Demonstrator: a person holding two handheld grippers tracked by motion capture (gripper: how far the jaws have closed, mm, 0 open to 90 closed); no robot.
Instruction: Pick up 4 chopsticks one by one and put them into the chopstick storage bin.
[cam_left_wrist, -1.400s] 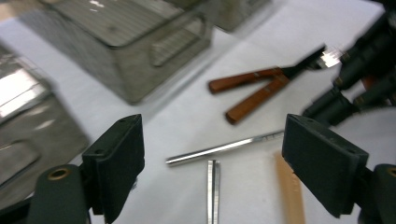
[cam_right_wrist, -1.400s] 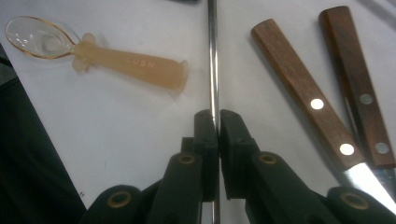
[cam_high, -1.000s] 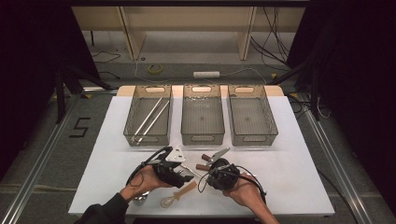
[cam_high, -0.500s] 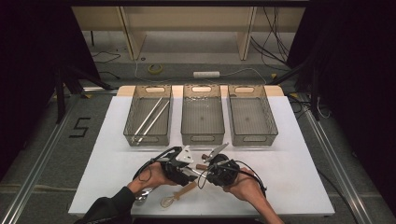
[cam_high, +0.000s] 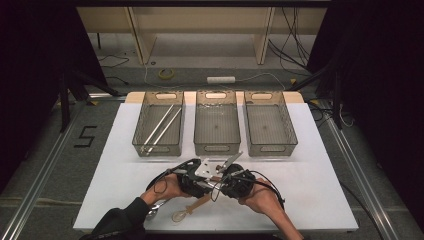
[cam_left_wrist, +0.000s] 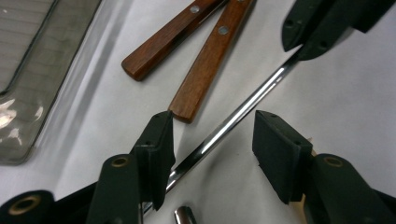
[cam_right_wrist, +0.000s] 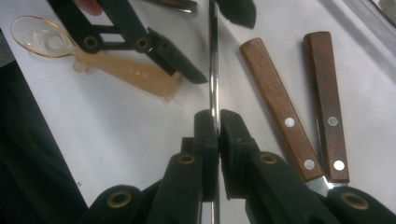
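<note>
At the table's near edge, both grippers crowd over a thin steel rod (cam_right_wrist: 214, 60) lying on the white table (cam_high: 320, 170). The right gripper (cam_right_wrist: 218, 122) has it — jaws clenched tight on the rod, which runs straight up between them. In the left gripper view the same rod (cam_left_wrist: 233, 122) slants across the gap of the left gripper (cam_left_wrist: 212, 144), whose jaws stand wide apart, the rod passing close by the left-hand jaw; whether it touches, I cannot tell. The rod is slim, round, mirror-bright. Just beside it lie 2 wooden handles (cam_right_wrist: 299, 102) with steel rivets, side by side — and a clear plastic spoon (cam_right_wrist: 93, 53) on the rod's other side. Farther back, 3 bins (cam_high: 217, 148) stand in a row.
</note>
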